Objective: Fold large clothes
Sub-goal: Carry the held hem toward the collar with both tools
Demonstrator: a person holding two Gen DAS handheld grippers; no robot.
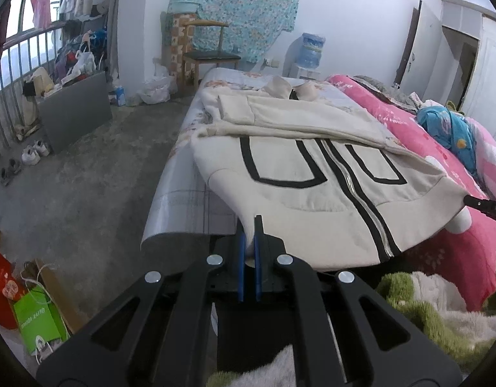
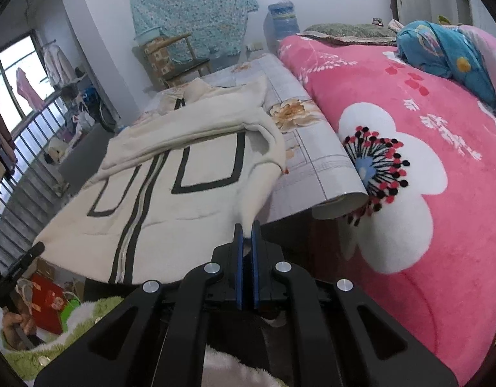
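Left gripper (image 1: 250,225) angled down at the bed edge, blue pads (image 1: 241,267) pinched tight on the near hem corner of the cream zip-up jacket (image 1: 299,174). Right gripper (image 2: 247,230) same deal on the other hem corner, pads clamped on a bunched bit of fabric, also tilted downward. Each one visible in the other's view too: right one poking in black at the far right of the left wrist view, left one at the lower left of the right wrist view with a hand (image 2: 17,325) wrapped around its handle.

Hem lifted off the mattress and hanging between the two grips, sagging a little in the middle. Rest of the jacket flat on the pale flower-print sheet (image 2: 299,119), front up, zipper (image 1: 351,187) running away from the cameras, black-outlined pockets either side, both sleeves already folded across the chest, collar at the far end.

Pink flower blanket (image 2: 409,174) just beside the sheet on the right, blue bundle (image 2: 441,48) of cloth on top further back. Wooden chair (image 1: 209,51) and water dispenser (image 1: 309,51) against the far wall, teal patterned cloth (image 1: 241,9) hung above. Green and white fluffy fabric (image 1: 434,309) right under the grippers.
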